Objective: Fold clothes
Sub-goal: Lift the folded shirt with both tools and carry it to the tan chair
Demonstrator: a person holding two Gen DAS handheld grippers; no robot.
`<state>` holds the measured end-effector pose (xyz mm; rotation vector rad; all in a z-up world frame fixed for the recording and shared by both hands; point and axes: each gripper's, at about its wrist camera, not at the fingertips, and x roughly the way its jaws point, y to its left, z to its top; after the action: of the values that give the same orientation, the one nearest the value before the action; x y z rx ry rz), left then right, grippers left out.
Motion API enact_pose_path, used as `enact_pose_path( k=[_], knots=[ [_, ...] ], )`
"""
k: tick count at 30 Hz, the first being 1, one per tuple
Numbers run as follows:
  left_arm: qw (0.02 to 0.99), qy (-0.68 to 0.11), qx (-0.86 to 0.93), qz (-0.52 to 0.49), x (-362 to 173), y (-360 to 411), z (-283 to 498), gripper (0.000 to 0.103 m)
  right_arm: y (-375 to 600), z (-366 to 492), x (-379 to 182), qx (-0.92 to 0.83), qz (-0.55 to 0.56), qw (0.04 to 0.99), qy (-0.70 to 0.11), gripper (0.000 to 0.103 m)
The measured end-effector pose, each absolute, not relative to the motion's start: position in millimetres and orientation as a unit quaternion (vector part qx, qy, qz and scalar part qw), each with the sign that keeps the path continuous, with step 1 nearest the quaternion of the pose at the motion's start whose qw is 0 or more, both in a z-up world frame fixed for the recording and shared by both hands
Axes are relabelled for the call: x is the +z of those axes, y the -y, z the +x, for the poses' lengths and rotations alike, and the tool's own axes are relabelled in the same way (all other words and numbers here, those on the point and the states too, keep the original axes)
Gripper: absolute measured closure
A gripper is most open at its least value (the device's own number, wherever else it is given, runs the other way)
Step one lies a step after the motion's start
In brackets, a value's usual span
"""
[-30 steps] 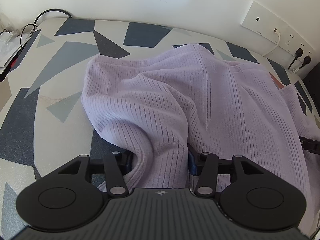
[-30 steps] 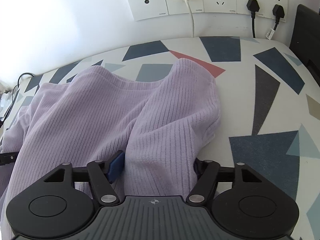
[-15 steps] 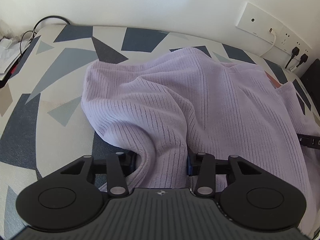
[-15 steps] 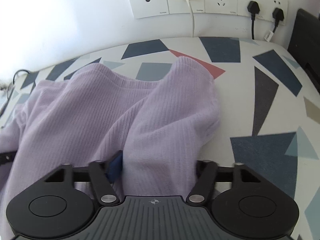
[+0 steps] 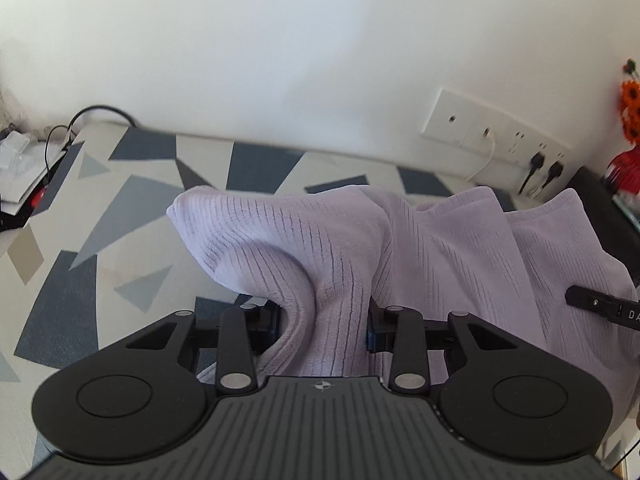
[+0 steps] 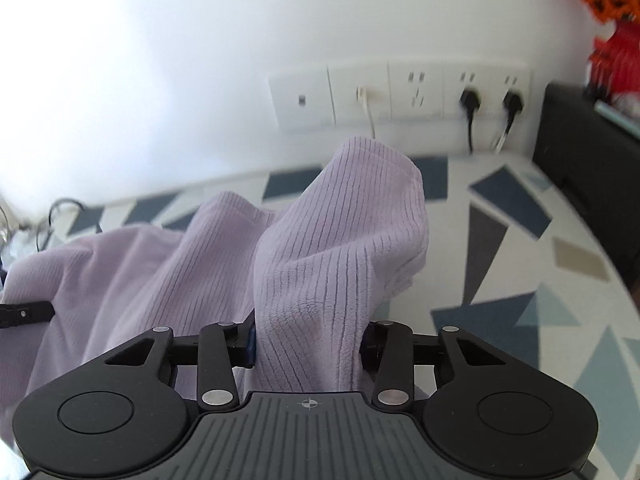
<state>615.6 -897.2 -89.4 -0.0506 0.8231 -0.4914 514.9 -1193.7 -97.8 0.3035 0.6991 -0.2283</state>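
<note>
A lilac ribbed garment (image 5: 440, 248) lies bunched on the surface with the geometric pattern (image 5: 80, 240). My left gripper (image 5: 322, 320) has a thick fold of it between its fingers; the jaws are closing and the pads press on the cloth, which hangs lifted from them. In the right wrist view my right gripper (image 6: 306, 344) pinches another raised fold of the garment (image 6: 340, 240), its jaws closing too. Each gripper's black tip shows at the other view's edge: the right gripper (image 5: 600, 308) and the left gripper (image 6: 24, 314). The fingertips are hidden by cloth.
A white wall with a row of sockets (image 6: 400, 96) and plugged cables stands close behind. Cables and papers (image 5: 24, 172) lie at the far left. A black box (image 6: 588, 160) and an orange and red decoration (image 5: 632, 100) stand at the right.
Both grippers have narrowed on the cloth and risen, pulling their folds up off the surface. Both views have tilted up, so more wall shows.
</note>
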Motion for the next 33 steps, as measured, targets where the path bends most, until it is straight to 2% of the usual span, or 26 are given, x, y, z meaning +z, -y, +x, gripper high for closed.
enact_pose_path(
  k=[5,17,26,33],
  knots=[
    [0.897,-0.359,-0.257,-0.03,-67,889,601,0.067,1183,491,-66,-0.131,0.128,0.937,-0.299,0.066],
    [0.905,-0.332,-0.26,-0.064,-27,845,563,0.067,1165,439,-15,-0.143,0.11,0.953,-0.245,0.066],
    [0.913,-0.349,-0.2,-0.07,-19,816,518,0.067,1139,421,-10,-0.098,0.098,0.956,-0.257,0.066],
    [0.93,-0.346,-0.083,-0.093,-14,801,468,0.067,1133,436,-19,0.001,0.083,0.961,-0.264,0.066]
  ],
)
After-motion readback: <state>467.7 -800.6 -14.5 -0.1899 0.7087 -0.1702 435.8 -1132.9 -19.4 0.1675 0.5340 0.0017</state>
